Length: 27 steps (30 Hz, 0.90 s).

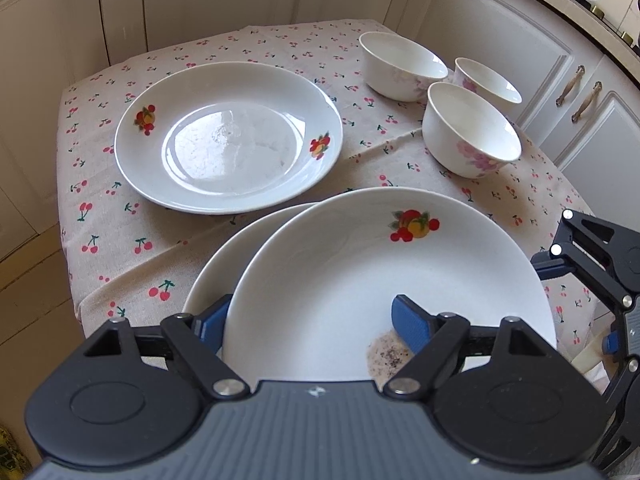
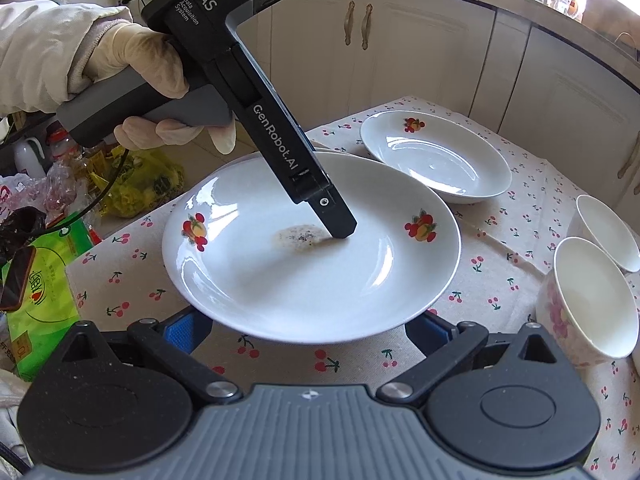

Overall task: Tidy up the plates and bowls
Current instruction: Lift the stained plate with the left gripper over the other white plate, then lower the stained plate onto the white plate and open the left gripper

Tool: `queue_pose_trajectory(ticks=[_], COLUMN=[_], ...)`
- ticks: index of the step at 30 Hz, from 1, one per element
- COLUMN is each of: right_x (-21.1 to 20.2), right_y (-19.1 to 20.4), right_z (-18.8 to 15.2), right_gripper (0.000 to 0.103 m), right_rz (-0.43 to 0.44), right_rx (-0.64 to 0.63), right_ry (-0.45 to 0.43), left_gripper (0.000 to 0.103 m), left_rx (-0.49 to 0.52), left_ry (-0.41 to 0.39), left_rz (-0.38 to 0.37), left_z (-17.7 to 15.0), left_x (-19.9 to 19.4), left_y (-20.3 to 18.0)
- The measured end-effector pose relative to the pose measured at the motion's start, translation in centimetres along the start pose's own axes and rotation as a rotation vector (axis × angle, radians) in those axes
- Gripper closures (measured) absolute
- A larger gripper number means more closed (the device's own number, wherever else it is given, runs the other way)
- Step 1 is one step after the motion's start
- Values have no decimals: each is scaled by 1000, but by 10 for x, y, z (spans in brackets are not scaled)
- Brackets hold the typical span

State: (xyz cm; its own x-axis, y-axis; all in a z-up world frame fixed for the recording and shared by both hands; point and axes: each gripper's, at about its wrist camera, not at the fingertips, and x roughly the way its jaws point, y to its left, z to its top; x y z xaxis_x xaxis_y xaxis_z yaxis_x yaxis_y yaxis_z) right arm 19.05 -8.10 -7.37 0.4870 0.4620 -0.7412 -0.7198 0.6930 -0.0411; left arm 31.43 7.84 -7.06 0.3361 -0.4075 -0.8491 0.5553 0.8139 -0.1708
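Note:
A white plate [image 1: 360,264] with fruit decals and a brown stain [image 1: 386,354] rests on a second plate [image 1: 218,260] at the table's near side. My left gripper [image 1: 310,320] straddles its rim with wide jaws. One blue pad [image 1: 408,322] lies inside the plate and the other sits outside the rim, neither pressing. In the right wrist view a gloved hand [image 2: 132,64] holds that gripper, whose fingertip [image 2: 342,232] touches the plate by the stain. My right gripper [image 2: 304,330] stands open at the plate's near edge, holding nothing. A third plate [image 1: 228,136] and three bowls [image 1: 472,132] sit farther back.
A cherry-print tablecloth [image 1: 120,240] covers the small table, which drops off at its left and near edges. White cabinets [image 1: 500,20] stand close behind and to the right. A green tissue pack [image 2: 40,280] and a yellow bag [image 2: 136,184] lie beyond the table's left side.

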Motion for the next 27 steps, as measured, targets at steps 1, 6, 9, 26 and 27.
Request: queue_pose_trajectory(ticks=[1,6,9,26,27], right_x=[-1,-3,-4,-11,-13], right_y=[0,1,2,3,2], right_z=[0,-1,-1,-5,-6], right_gripper=[0,0,0,0,0], right_rz=[-1,1,2,-30,-37], right_rx=[0,4,2,-3,1], right_ry=[-1,-12,-19,-43,-46], left_gripper=[21,21,21,19,19], left_rx=[1,-1,7,8,7], left_ry=[2,0,-7,-61,-66], left_rz=[2,10,24,66,56], left_z=[0,1,1,-2,-2], left_x=[0,-1,-5,-20,-22], left_y=[0,0,-1,-5,-6])
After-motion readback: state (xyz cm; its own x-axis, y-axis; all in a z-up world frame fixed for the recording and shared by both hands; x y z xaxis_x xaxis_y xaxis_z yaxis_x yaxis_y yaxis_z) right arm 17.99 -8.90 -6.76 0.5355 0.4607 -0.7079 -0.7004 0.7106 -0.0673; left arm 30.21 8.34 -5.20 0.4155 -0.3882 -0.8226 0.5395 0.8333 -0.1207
